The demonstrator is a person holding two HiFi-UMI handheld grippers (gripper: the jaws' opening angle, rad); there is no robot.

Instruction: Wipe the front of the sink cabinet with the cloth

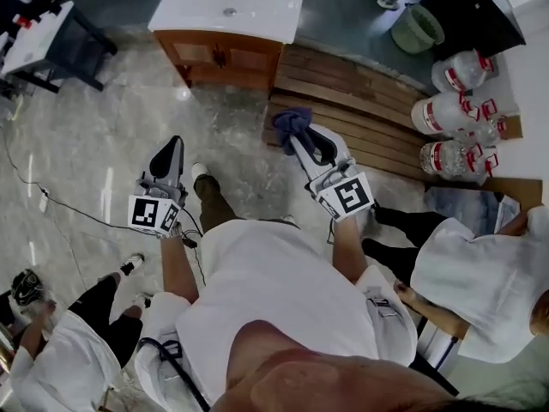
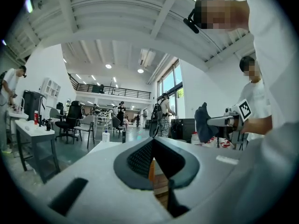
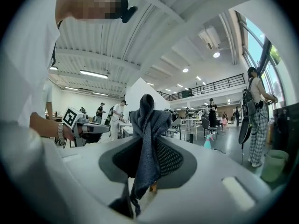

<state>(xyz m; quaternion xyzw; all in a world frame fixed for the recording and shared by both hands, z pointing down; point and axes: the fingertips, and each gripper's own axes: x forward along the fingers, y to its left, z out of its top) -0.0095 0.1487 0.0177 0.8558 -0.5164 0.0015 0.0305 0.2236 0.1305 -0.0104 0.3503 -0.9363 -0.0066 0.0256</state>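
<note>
Right tool [image 3: 148, 146]: clenched on the cloth [image 3: 145, 125], held well short of the sink cabinet [image 1: 225, 56].
Left tool [image 2: 153, 143]: pinched closed with nothing in it, also well short of the cabinet.
Progress: I judge the wiping not yet begun; the whole wooden front is left.
Around: slatted wooden platform [image 1: 352, 101] right of the cabinet, water jugs [image 1: 446, 110] beyond it.
In the way: nothing I see between cloth and cabinet front.

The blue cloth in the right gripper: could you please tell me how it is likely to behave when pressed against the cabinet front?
Probably floppy: the cloth bunches and hangs in folds where the right gripper pinches it. Likely light, since that one pinch holds it all. It should flatten against the sink cabinet rather than push back.
</note>
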